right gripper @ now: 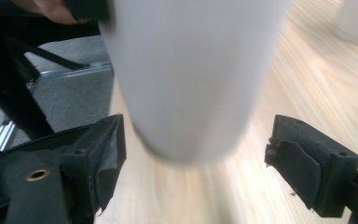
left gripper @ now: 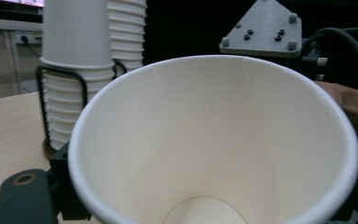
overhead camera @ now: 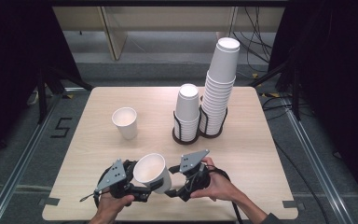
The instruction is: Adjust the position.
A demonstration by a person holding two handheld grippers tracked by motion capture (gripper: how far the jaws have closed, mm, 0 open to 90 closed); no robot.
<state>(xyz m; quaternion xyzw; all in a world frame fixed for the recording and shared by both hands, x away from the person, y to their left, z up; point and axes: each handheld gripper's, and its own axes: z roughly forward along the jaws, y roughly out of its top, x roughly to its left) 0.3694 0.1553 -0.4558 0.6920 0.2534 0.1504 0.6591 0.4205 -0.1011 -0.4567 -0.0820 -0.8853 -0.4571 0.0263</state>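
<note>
A white paper cup (overhead camera: pixel 150 170) is held tilted above the table's front edge, its mouth facing up and away. My left gripper (overhead camera: pixel 151 186) is shut on its lower part; in the left gripper view the cup's inside (left gripper: pixel 214 140) is very close. My right gripper (overhead camera: pixel 173 190) comes in from the right. Its jaws stand wide open on either side of the cup's bottom (right gripper: pixel 191 70) without touching it. The right gripper (right gripper: pixel 196 158) holds nothing.
A single white cup (overhead camera: pixel 125 122) stands upright left of the table's centre. Behind it, to the right, a short stack of cups (overhead camera: pixel 187 112) and a tall stack (overhead camera: pixel 220 88) sit in a black wire holder (overhead camera: pixel 186 136). The wooden table (overhead camera: pixel 251 140) has floor on all sides.
</note>
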